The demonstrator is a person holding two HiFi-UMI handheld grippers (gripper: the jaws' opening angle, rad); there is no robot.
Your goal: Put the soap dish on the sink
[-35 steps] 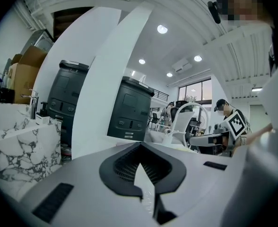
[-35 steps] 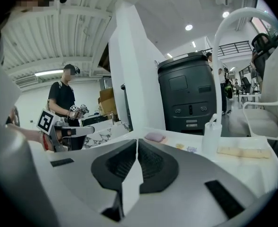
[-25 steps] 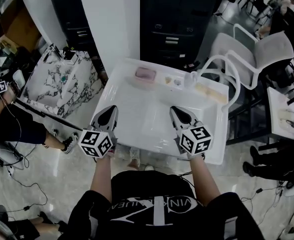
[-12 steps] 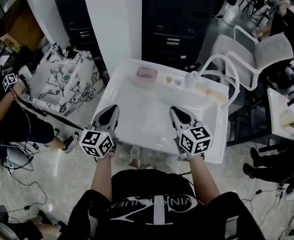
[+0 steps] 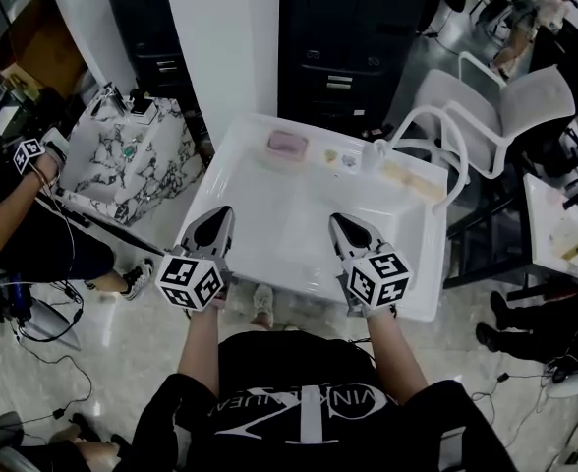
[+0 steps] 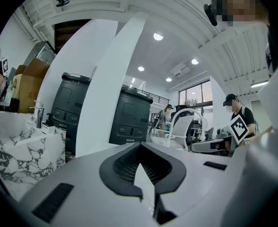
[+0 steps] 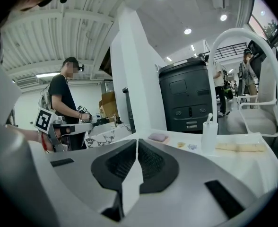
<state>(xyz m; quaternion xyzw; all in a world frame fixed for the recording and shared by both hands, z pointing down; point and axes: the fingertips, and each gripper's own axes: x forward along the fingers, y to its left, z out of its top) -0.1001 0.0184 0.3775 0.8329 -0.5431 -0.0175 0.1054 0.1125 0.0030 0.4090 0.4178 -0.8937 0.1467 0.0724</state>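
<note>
A pink soap dish [image 5: 287,144] lies on the back left of the white sink [image 5: 419,301], behind the basin. In the right gripper view the soap dish [image 7: 158,137] shows small and far, beyond the jaws. My left gripper [image 5: 218,212] hovers over the sink's front left edge, shut and with nothing in it. My right gripper [image 5: 338,218] is over the front right part of the basin, also shut and holding nothing. Seen from its own camera, the left gripper [image 6: 140,146] points level past the sink, and the right gripper [image 7: 136,141] points toward the sink's back ledge.
On the back ledge stand a white pump bottle [image 5: 373,155], two small pieces [image 5: 339,158] and a yellowish cloth [image 5: 407,180]. A marble-topped stand [image 5: 122,170] is at the left, a white chair [image 5: 495,106] at the right, dark cabinets [image 5: 348,37] behind. People stand around.
Both grippers stay where they were, the right one only a touch nearer. The bystander's arm at the far left has shifted.
</note>
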